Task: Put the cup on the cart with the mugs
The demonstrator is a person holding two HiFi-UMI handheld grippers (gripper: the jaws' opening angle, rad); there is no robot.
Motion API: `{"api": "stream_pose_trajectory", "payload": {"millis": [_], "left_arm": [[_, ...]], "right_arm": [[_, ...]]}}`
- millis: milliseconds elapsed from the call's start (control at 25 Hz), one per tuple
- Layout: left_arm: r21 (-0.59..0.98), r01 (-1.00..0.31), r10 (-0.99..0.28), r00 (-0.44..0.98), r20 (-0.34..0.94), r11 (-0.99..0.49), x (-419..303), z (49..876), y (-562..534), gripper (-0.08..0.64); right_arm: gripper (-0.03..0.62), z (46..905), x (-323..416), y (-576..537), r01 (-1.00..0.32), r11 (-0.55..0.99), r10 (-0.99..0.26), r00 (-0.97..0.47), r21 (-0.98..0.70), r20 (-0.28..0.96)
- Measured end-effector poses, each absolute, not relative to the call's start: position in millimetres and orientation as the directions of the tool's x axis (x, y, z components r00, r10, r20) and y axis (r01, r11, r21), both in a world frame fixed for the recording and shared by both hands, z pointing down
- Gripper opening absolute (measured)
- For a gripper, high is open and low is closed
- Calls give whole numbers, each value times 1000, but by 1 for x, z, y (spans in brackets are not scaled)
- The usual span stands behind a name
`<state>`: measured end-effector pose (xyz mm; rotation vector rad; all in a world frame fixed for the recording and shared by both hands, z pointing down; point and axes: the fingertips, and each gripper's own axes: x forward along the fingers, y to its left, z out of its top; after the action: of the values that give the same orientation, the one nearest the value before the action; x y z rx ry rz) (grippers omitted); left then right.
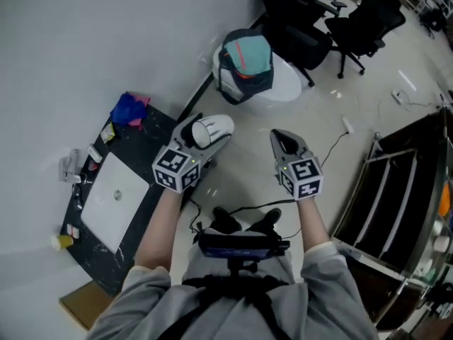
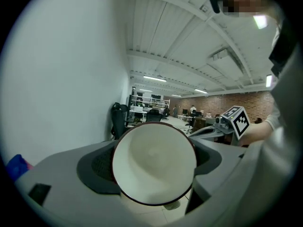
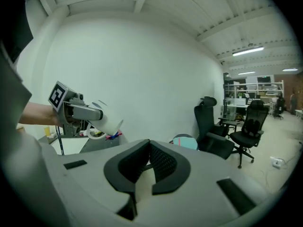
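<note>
cup (image 2: 154, 162) white, dark rim | cloth (image 1: 129, 110) blue | chair (image 1: 364, 20) black | tabletop (image 1: 106, 257) black

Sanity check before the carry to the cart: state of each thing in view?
cup: off the table, held on its side, mouth toward the left gripper's camera, empty.
left gripper: jaws wide apart, closed on the cup.
right gripper: jaws together, nothing between them.
cart: on the person's right, cup not on it yet.
</note>
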<state>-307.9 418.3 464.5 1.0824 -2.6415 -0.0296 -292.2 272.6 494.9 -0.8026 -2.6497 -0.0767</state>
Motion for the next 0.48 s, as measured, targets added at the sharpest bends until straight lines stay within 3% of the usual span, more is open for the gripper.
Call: {"api": "stream_pose_trajectory", "payload": {"millis": [480], "left_arm": [[120, -857, -854, -467, 227, 501, -298, 445, 156, 423]], "right_arm": [[-3, 474, -240, 24, 294, 954, 295, -899, -52, 323]]}}
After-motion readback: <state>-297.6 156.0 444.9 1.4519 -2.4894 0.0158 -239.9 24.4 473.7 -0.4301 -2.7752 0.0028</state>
